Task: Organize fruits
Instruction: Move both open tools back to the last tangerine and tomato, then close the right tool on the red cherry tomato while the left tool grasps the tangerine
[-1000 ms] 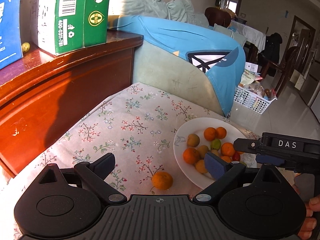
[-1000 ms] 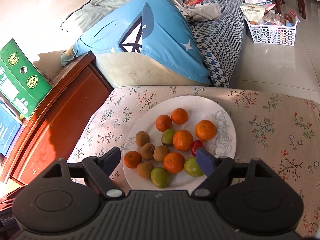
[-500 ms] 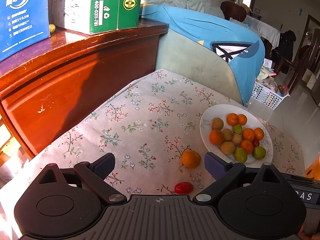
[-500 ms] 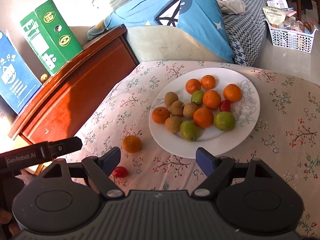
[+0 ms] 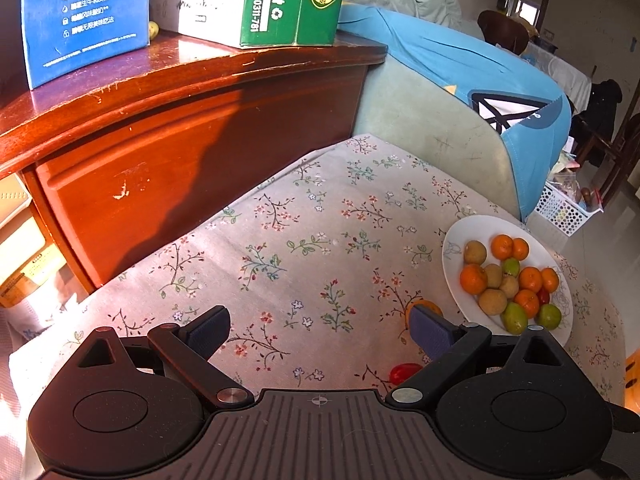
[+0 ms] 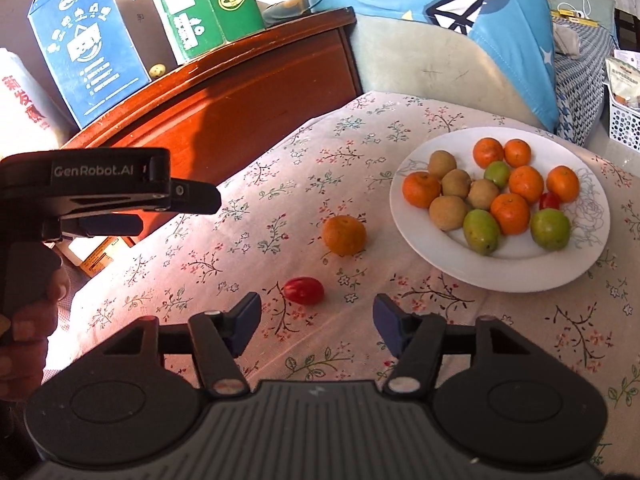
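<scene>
A white plate (image 6: pixel 520 272) on the floral cloth holds several oranges, kiwis, green fruits and a small red one. A loose orange (image 6: pixel 344 235) and a red cherry tomato (image 6: pixel 303 290) lie on the cloth left of the plate. My right gripper (image 6: pixel 316 326) hovers just short of the tomato, its jaws closing with nothing between them. In the left wrist view my left gripper (image 5: pixel 320 326) stands open over bare cloth. Its right finger partly hides the loose orange (image 5: pixel 430 305), the tomato (image 5: pixel 404 372) lies beside that finger, and the plate (image 5: pixel 454 248) sits to the right.
A red-brown wooden cabinet (image 6: pixel 248 92) borders the cloth at the back left, with a blue carton (image 6: pixel 88 44) and a green box (image 6: pixel 204 4) on top. A sofa arm with a blue garment (image 6: pixel 460 8) rises behind. The left gripper's body (image 6: pixel 100 188) and a hand reach in at left.
Both wrist views have swung left, away from the plate. The loose orange and tomato now lie ahead of my right gripper, whose jaws have narrowed. The left gripper's body has come further in.
</scene>
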